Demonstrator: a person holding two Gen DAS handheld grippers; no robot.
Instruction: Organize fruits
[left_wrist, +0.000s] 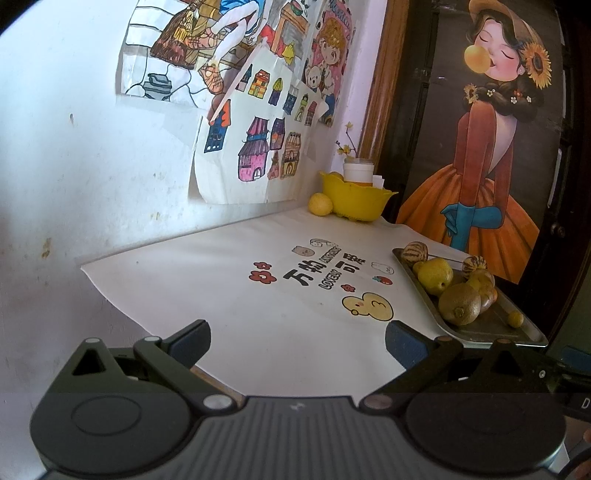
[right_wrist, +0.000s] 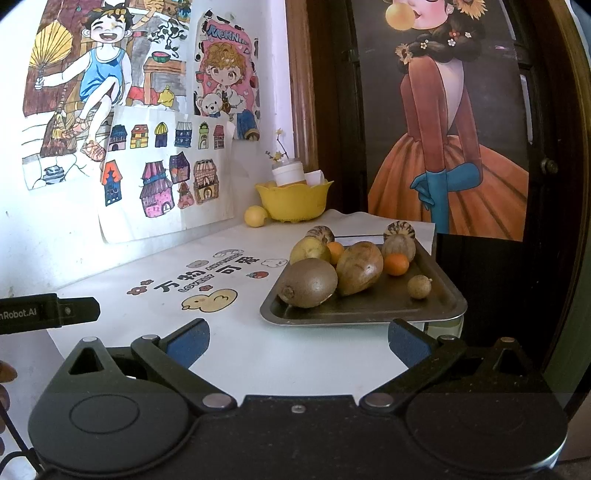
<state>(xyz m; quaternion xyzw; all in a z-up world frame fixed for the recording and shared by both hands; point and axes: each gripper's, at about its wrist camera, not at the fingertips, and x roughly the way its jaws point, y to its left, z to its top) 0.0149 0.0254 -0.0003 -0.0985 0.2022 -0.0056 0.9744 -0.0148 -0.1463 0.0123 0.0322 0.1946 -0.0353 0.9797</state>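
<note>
A metal tray (right_wrist: 439, 308) at the table's right edge holds several fruits: a kiwi (right_wrist: 308, 282), a brown fruit (right_wrist: 359, 266), a lemon (right_wrist: 309, 250), small oranges (right_wrist: 396, 264) and striped ones. The same tray (left_wrist: 491, 325) and kiwi (left_wrist: 460, 303) show in the left wrist view. A yellow bowl (right_wrist: 293, 201) stands in the far corner, with a loose lemon (right_wrist: 255, 215) beside it. My right gripper (right_wrist: 297, 341) is open just before the tray's near rim, holding nothing. My left gripper (left_wrist: 297, 341) is open over the white cloth, left of the tray.
A white cloth (left_wrist: 229, 280) with printed cartoons covers the table. A white jar (right_wrist: 289, 172) with a flower sprig stands behind the bowl. Drawings hang on the wall (left_wrist: 74, 147) to the left; a dark door with a poster (right_wrist: 447, 129) rises behind the tray.
</note>
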